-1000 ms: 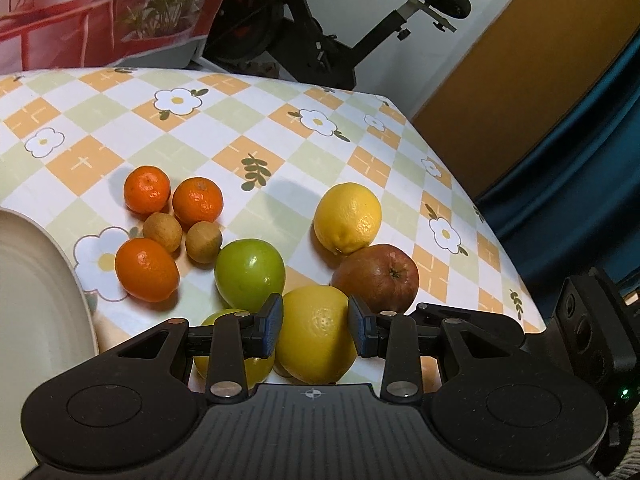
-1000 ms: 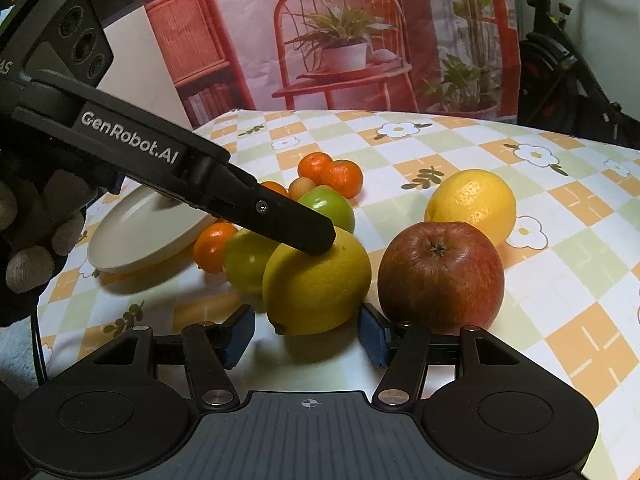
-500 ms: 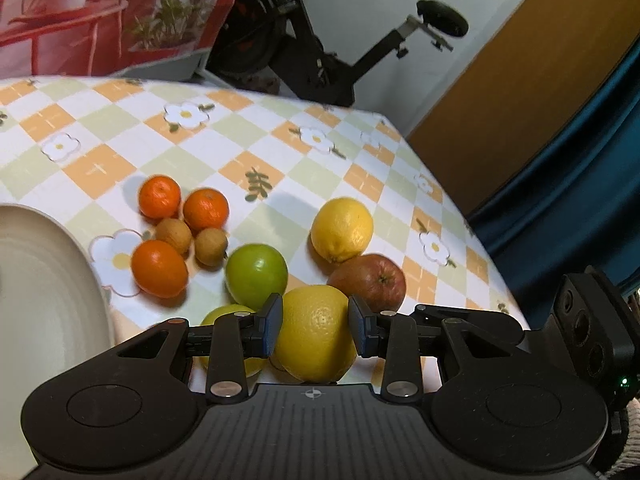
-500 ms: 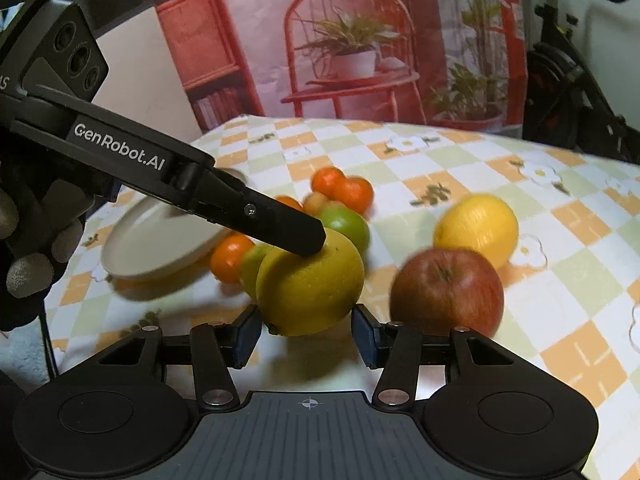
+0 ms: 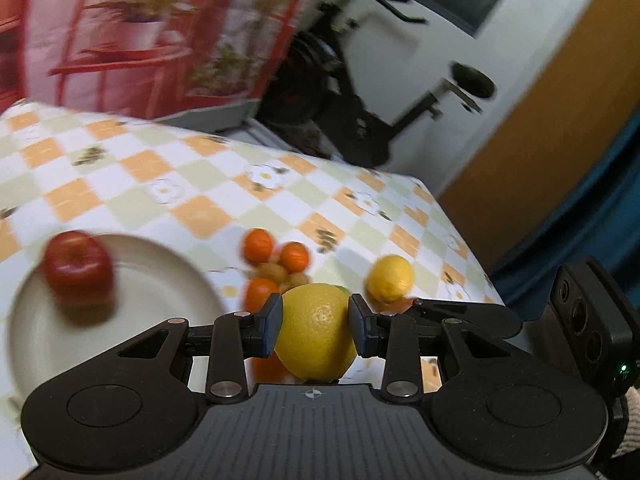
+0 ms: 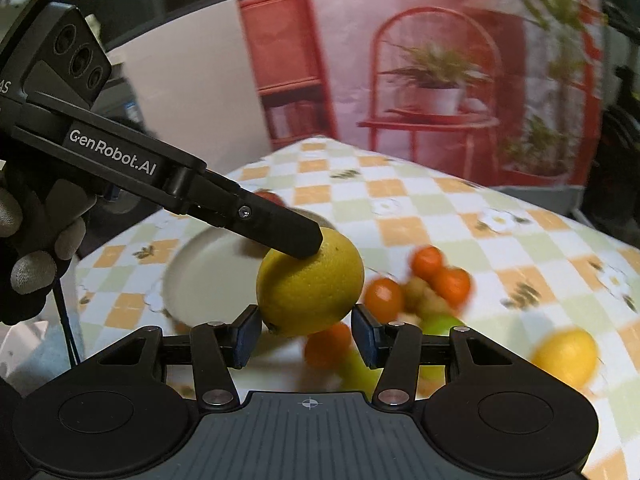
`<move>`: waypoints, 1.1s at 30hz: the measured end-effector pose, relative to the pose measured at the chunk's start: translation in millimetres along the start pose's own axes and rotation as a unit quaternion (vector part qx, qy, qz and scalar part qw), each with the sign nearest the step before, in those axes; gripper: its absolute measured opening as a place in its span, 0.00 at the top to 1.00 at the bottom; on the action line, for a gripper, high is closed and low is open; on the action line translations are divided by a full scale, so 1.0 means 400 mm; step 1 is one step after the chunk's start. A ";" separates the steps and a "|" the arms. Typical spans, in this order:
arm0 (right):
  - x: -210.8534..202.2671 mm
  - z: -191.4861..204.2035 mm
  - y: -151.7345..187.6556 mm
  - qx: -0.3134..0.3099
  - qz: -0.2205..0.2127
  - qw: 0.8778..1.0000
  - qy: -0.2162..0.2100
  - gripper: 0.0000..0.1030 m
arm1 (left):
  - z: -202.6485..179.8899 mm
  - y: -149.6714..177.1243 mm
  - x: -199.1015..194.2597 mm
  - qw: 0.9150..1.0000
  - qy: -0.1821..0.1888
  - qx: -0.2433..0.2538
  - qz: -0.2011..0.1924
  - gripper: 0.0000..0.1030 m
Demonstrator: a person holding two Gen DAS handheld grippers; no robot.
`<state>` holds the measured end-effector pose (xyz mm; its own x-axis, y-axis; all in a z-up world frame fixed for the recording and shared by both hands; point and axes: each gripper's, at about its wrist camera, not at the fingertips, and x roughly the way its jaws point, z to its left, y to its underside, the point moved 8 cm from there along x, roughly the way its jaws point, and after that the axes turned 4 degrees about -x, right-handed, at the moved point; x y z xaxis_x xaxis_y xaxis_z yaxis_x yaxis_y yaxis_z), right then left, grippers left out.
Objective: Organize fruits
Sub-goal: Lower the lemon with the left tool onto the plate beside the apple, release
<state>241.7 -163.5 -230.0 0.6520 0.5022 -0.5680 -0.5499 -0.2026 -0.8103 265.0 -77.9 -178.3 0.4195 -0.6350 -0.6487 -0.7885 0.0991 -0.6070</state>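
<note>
Left gripper [image 5: 315,324] clamped on my large yellow citrus [image 5: 317,330], lifted above fruit pile; right gripper [image 6: 305,334] just narrowed, pads flanking citrus underside, contact unclear; red apple [image 5: 77,268] on plate [image 5: 160,280]

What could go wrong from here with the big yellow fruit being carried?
The left gripper pinches the round yellow fruit only at its sides, off the table; it could slip and fall on the small oranges below. The plate already holds a red apple near its rim; a bump might roll it off.
</note>
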 end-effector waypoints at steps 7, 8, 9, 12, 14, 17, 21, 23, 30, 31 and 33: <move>0.147 0.102 -0.081 -0.043 0.021 0.997 -0.061 0.55 | 0.131 -0.014 -0.076 0.998 -0.057 -0.028 -0.013 0.63; 0.167 0.115 -0.087 -0.047 0.025 0.996 -0.067 0.55 | 0.144 -0.015 -0.080 0.997 -0.064 -0.031 -0.015 0.63; 0.189 0.126 -0.093 -0.051 0.030 0.996 -0.072 0.55 | 0.160 -0.015 -0.083 0.997 -0.070 -0.035 -0.018 0.63; 0.253 0.152 -0.108 -0.062 0.051 0.993 -0.081 0.55 | 0.212 -0.015 -0.088 0.995 -0.082 -0.057 -0.025 0.63; 0.290 0.169 -0.110 -0.063 0.065 0.992 -0.088 0.55 | 0.245 -0.014 -0.090 0.994 -0.088 -0.067 -0.027 0.63; 0.339 0.193 -0.113 -0.065 0.078 0.990 -0.095 0.55 | 0.284 -0.017 -0.093 0.992 -0.098 -0.076 -0.028 0.63; 0.386 0.213 -0.118 -0.066 0.091 0.988 -0.104 0.55 | 0.340 -0.017 -0.106 0.990 -0.103 -0.090 -0.032 0.63; 0.402 0.217 -0.119 -0.067 0.096 0.988 -0.105 0.55 | 0.352 -0.021 -0.095 0.989 -0.106 -0.094 -0.033 0.63; 0.443 0.222 -0.122 -0.067 0.104 0.987 -0.099 0.55 | 0.385 -0.023 -0.086 0.987 -0.114 -0.102 -0.039 0.64; 0.445 0.222 -0.124 -0.067 0.104 0.987 -0.098 0.55 | 0.388 -0.023 -0.086 0.987 -0.115 -0.103 -0.040 0.64; 0.448 0.223 -0.123 -0.064 0.103 0.988 -0.097 0.55 | 0.393 -0.022 -0.083 0.987 -0.117 -0.105 -0.041 0.64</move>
<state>339.0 11.3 -279.0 0.4131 0.5884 -0.6950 -0.5822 -0.4162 -0.6984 328.5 62.9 -223.6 0.5581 -0.4375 -0.7050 -0.8135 -0.1211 -0.5689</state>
